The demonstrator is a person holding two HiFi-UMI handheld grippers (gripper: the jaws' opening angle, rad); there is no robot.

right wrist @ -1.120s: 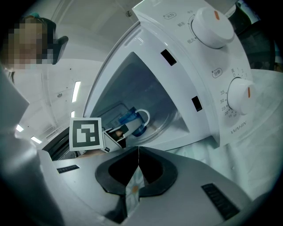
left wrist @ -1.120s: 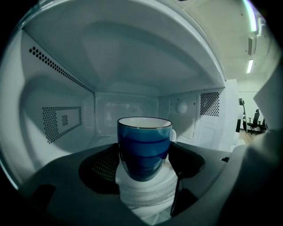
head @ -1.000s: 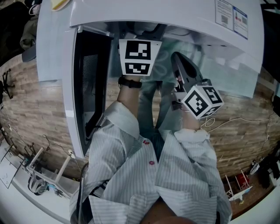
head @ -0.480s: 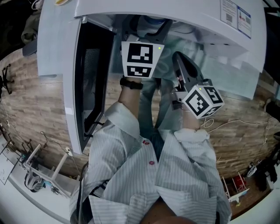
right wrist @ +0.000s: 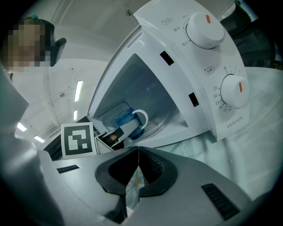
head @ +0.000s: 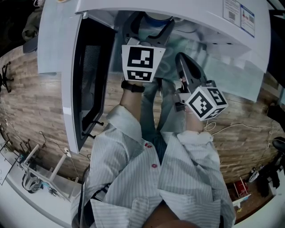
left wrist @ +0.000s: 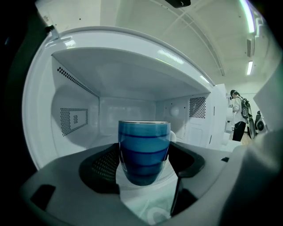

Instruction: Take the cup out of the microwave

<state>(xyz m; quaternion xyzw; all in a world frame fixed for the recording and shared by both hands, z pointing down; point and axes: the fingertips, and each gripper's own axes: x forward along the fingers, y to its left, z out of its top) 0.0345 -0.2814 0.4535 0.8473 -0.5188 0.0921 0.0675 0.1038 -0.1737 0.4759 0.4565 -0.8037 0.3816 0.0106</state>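
A blue striped cup stands upright between the pads of my left gripper, which is shut on its sides just inside the open white microwave. In the right gripper view the cup shows its white handle at the oven's mouth. From the head view the left gripper reaches under the microwave's top edge. My right gripper is shut on nothing and hangs outside, in front of the opening, right of the left one.
The microwave door stands swung open at the left. Two dials sit on the control panel at the right. A white cloth covers the table. A wire rack stands on the wooden floor. A person stands far behind.
The left gripper's jaws and the cup show more from under the microwave's top edge than before. The right gripper has held still.
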